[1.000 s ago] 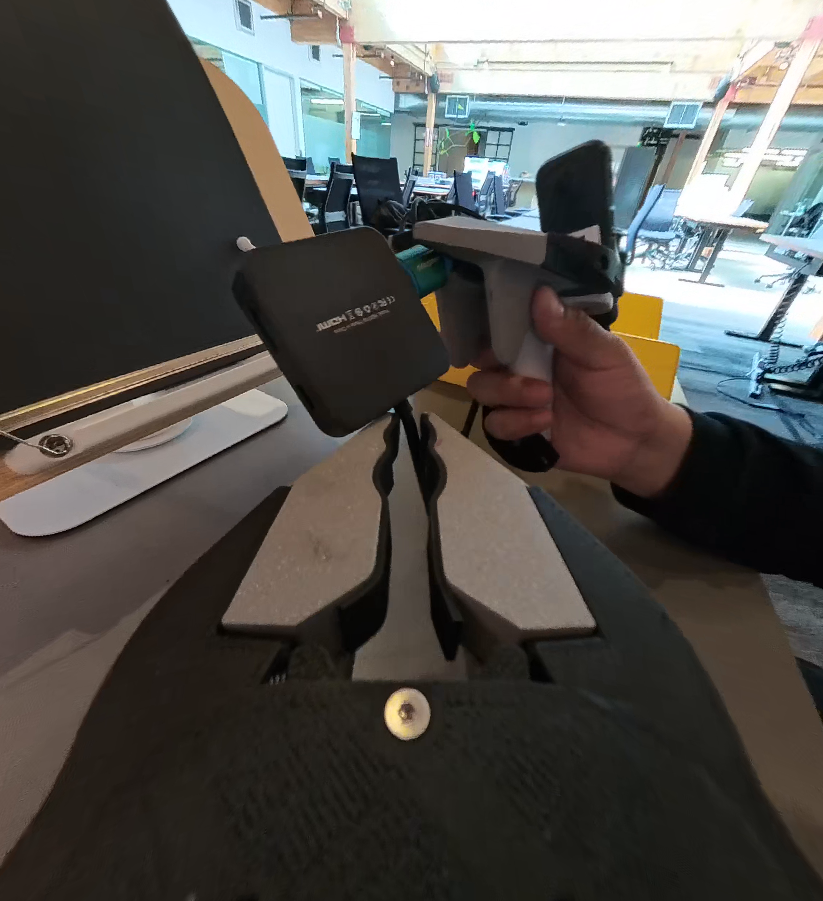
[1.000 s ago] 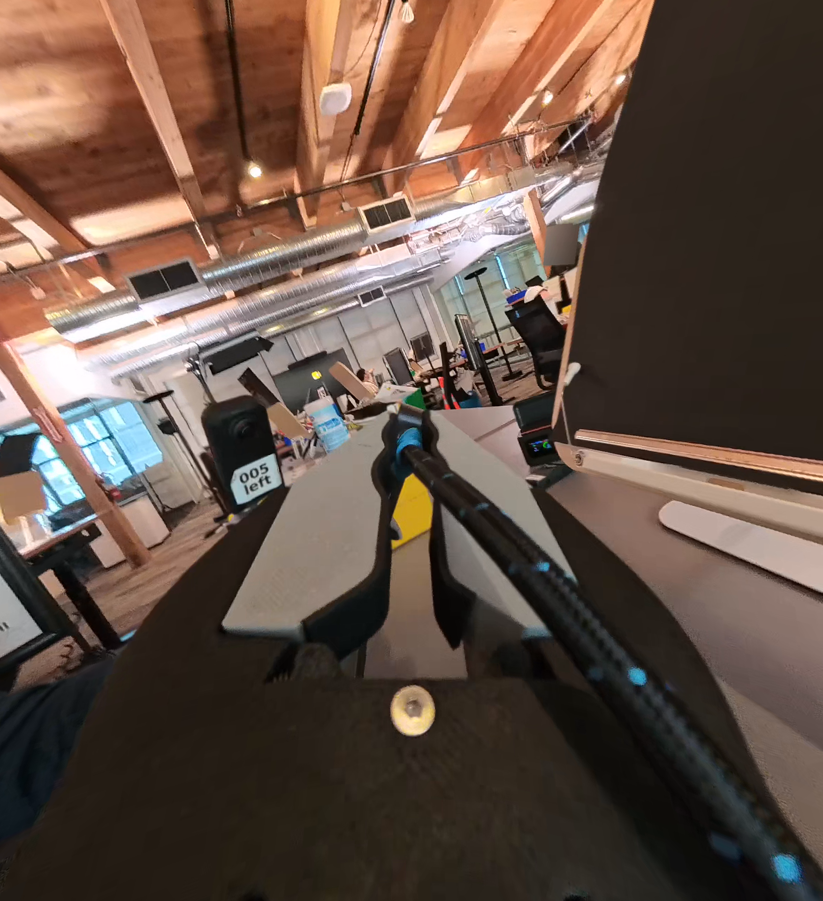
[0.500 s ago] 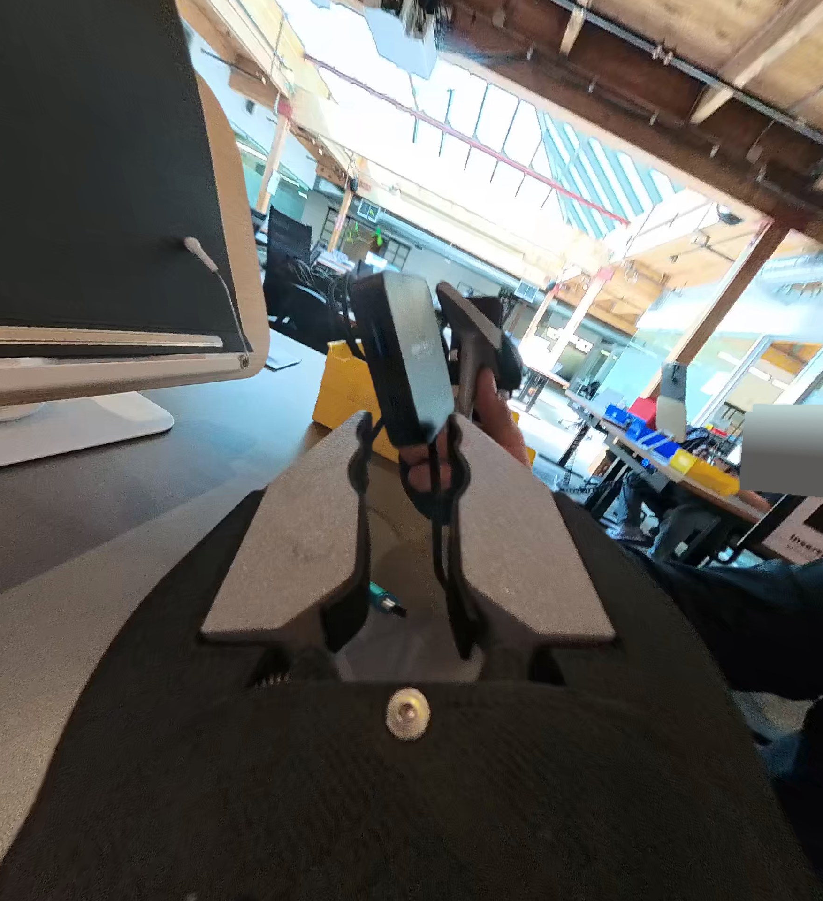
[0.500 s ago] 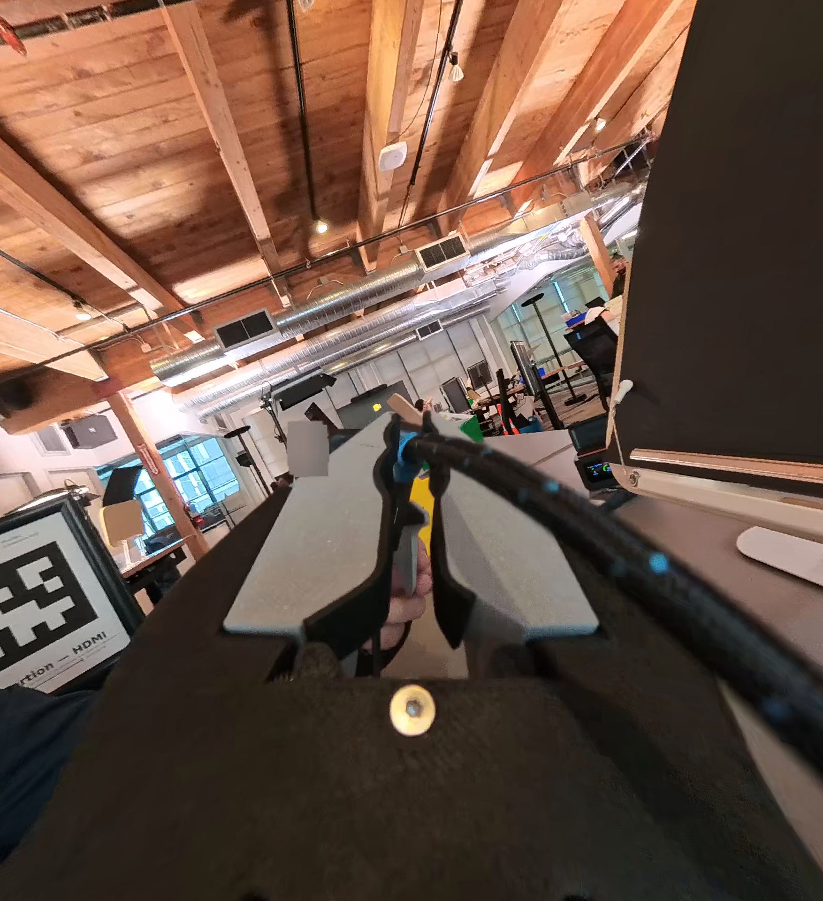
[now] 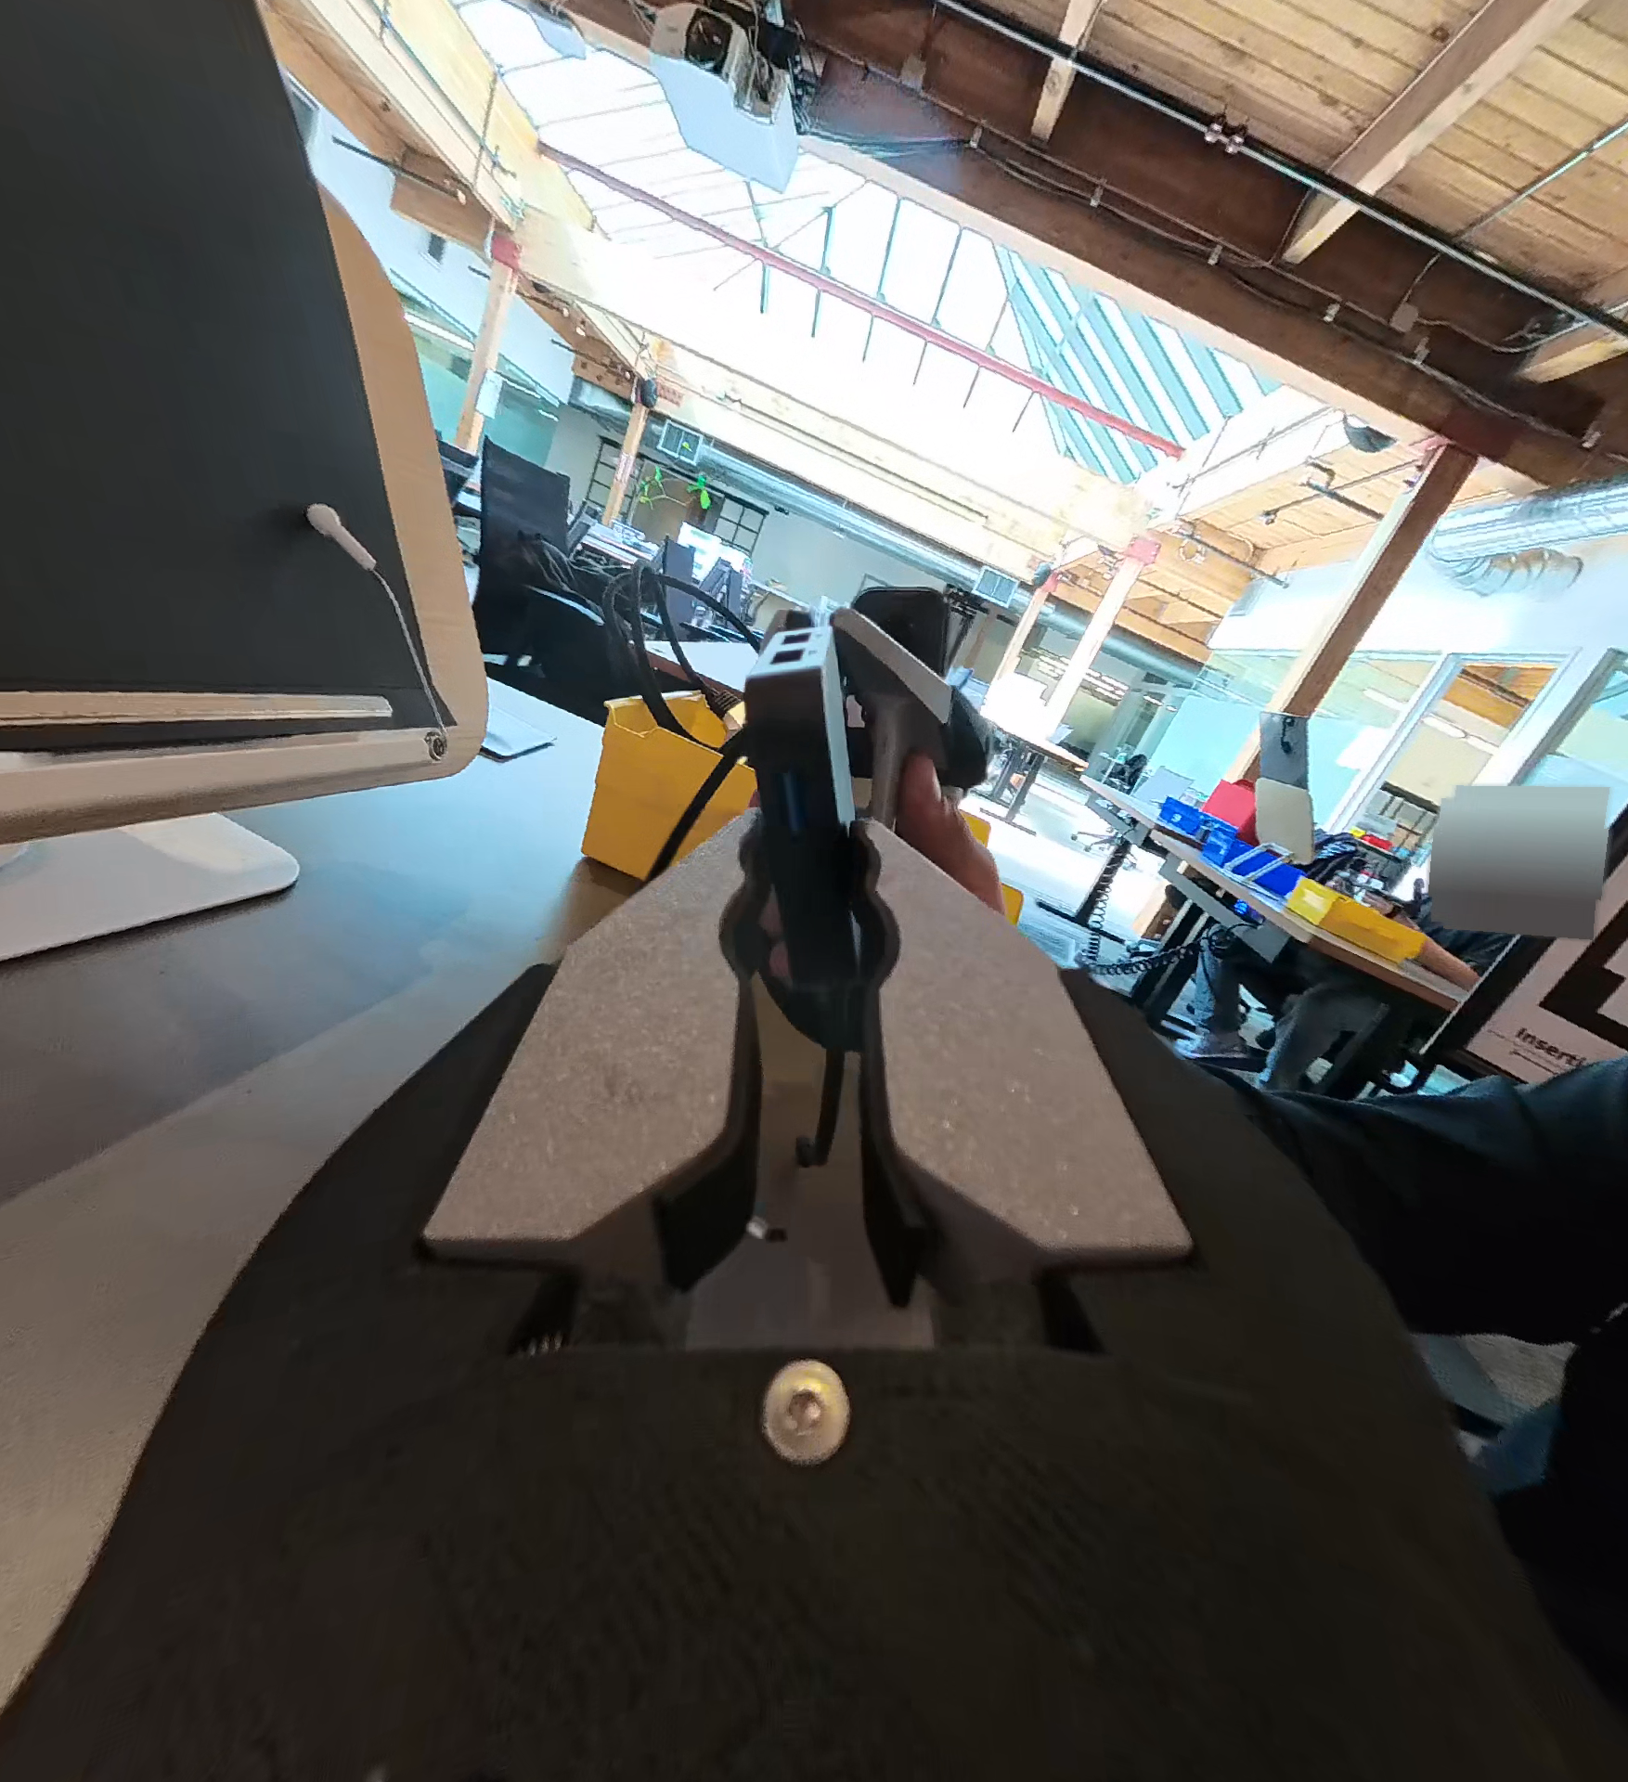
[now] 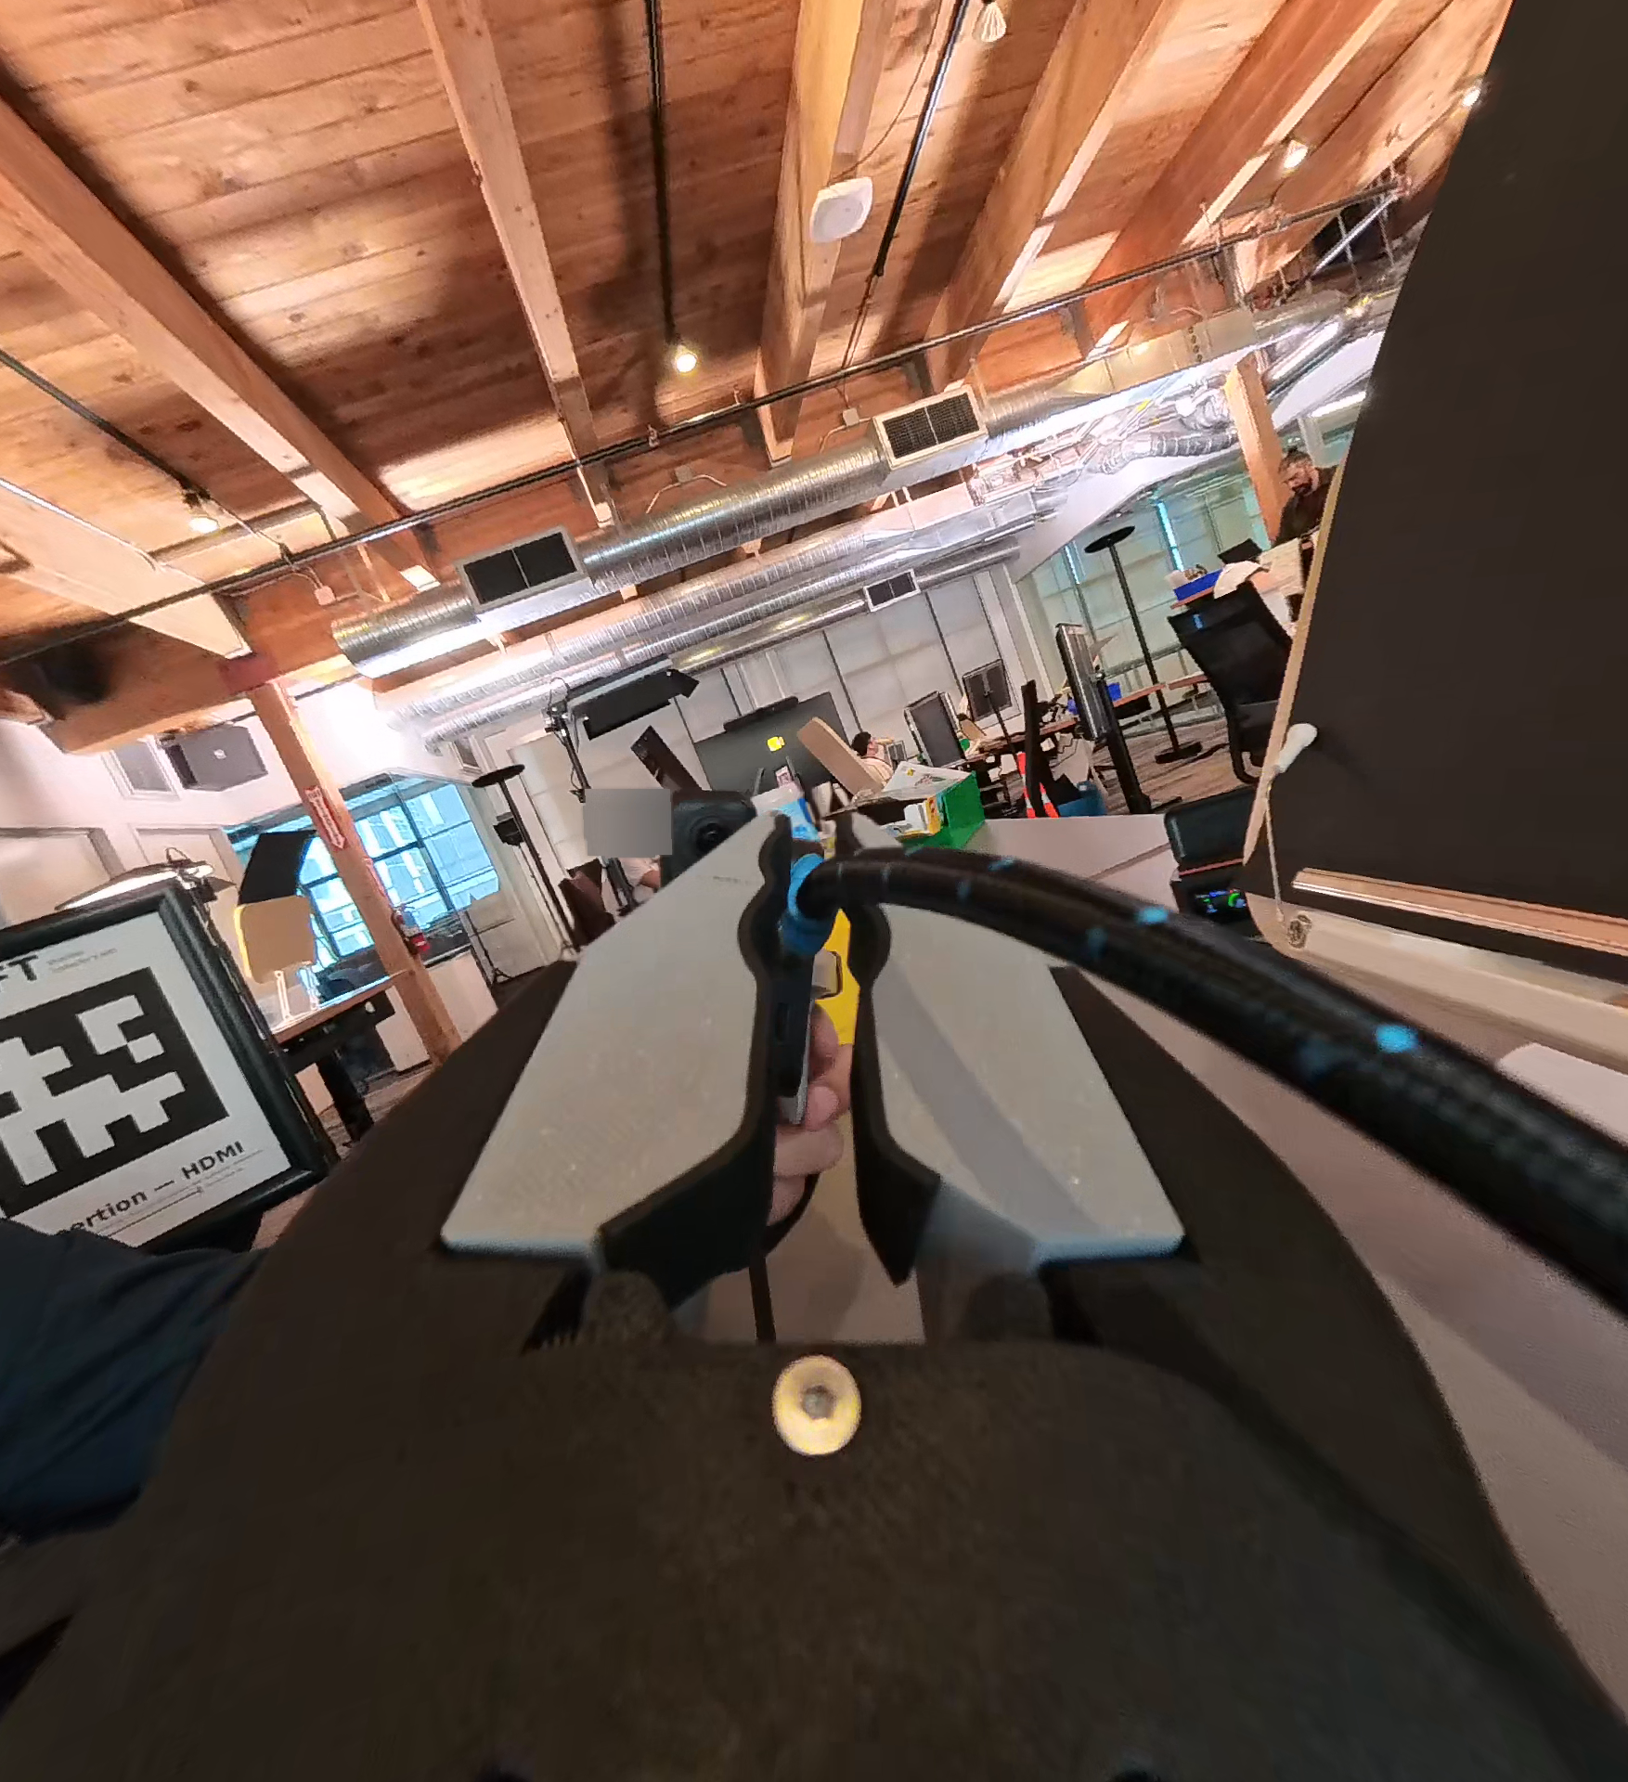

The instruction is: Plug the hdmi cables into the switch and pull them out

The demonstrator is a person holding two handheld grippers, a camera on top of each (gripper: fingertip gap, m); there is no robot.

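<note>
My left gripper (image 5: 805, 853) is shut on the lower part of the black HDMI switch (image 5: 796, 752), held upright and edge-on, with ports showing on its top end. A thin black cord (image 5: 825, 1090) hangs from it between my fingers. My right gripper (image 6: 815, 868) is shut on the blue-collared plug (image 6: 799, 906) of a black braided HDMI cable (image 6: 1273, 1022), which arcs off to the right. The switch edge (image 6: 789, 1041) shows just beyond the plug. In the left wrist view the right gripper (image 5: 887, 675) sits against the switch's far side. Whether the plug sits in a port is hidden.
A monitor (image 5: 116, 386) on a white stand (image 5: 97, 897) stands on the dark desk (image 5: 309, 964) at the left. A yellow bin (image 5: 656, 800) sits behind the switch. A framed marker sign (image 6: 87, 1080) stands nearby. Office desks and chairs lie beyond. Some 6 centimetres of space lies between my two pairs of fingers.
My left gripper has tilted upward and the switch has turned from face-on to edge-on. The right gripper with the plug has stayed at the switch, and its cable now arcs over to the right.
</note>
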